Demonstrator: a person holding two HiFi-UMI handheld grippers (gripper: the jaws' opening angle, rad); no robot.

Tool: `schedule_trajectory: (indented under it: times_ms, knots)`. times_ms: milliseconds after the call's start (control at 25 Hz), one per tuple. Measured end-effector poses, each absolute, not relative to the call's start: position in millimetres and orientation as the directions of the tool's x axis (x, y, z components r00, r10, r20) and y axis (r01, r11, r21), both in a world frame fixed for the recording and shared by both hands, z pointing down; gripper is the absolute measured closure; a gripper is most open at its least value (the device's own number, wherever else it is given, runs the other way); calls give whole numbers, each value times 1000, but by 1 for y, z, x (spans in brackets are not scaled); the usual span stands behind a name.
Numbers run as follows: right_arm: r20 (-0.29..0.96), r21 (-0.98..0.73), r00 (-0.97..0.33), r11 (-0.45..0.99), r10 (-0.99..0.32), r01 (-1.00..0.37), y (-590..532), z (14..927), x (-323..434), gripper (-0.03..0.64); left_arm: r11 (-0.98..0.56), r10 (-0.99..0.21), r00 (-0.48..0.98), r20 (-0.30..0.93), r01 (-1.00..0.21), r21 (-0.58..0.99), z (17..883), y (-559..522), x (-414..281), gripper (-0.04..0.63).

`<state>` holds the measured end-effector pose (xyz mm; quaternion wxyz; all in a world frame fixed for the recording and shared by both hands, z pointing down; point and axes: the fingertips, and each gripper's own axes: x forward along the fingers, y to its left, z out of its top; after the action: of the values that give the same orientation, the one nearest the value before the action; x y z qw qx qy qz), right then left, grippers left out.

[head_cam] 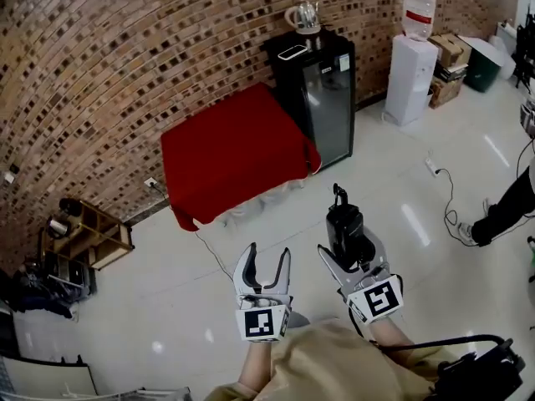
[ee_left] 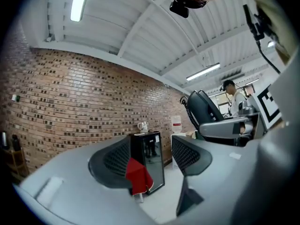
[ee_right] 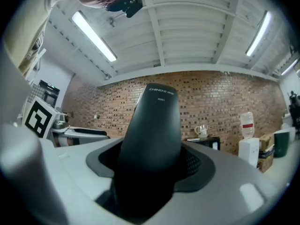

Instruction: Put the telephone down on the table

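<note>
A black telephone handset stands up between the jaws of my right gripper, which is shut on it. In the right gripper view the handset fills the gap between the dark pads. My left gripper is held beside it at the left, open, with nothing between its jaws. The left gripper's jaw gap frames the far room, and the handset shows at the right. The table with a red cloth stands farther off against the brick wall, well apart from both grippers.
A black fridge with a kettle on top stands right of the table. A water dispenser and boxes lie further right. A wooden rack sits at the left wall. A person's leg and a floor cable are at the right.
</note>
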<state>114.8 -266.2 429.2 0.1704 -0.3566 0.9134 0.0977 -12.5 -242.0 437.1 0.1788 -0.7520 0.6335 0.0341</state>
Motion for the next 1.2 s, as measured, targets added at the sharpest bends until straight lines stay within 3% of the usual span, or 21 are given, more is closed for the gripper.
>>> schedule_trajectory:
  times_ms: [240,360,440,680,840,1000,1200]
  knots:
    - [-317,41,-783,817,-535,-575,-335,466,37,313,19,-972,31,-232,-977,-214,464,-288,-97,318]
    - [-303,50,-801,831,-516,-554,-378,502,-23,313,51,-956,5,-292,-982,-184,493,-333,-159,318]
    - [-282,49,-807,832,-518,-552,-408,505,-60,313,43,-969,1,-247,-984,-172,499,-362,-195,318]
    - [-241,-18,-813,840,-531,-543,-493,453,-142,313,25,-962,28,-270,-981,-190,440,-453,-290,318]
    - [-176,-57,-813,830,-555,-554,-581,408,-194,313,27,-983,-2,-184,-990,-136,389,-533,-351,318]
    - [-61,-71,-860,861,-507,-503,-665,356,-221,313,74,-982,-68,-175,-997,-28,342,-614,-369,318]
    - [-21,-80,-875,873,-484,-481,-756,349,-262,311,104,-985,-104,-137,-995,8,334,-697,-408,318]
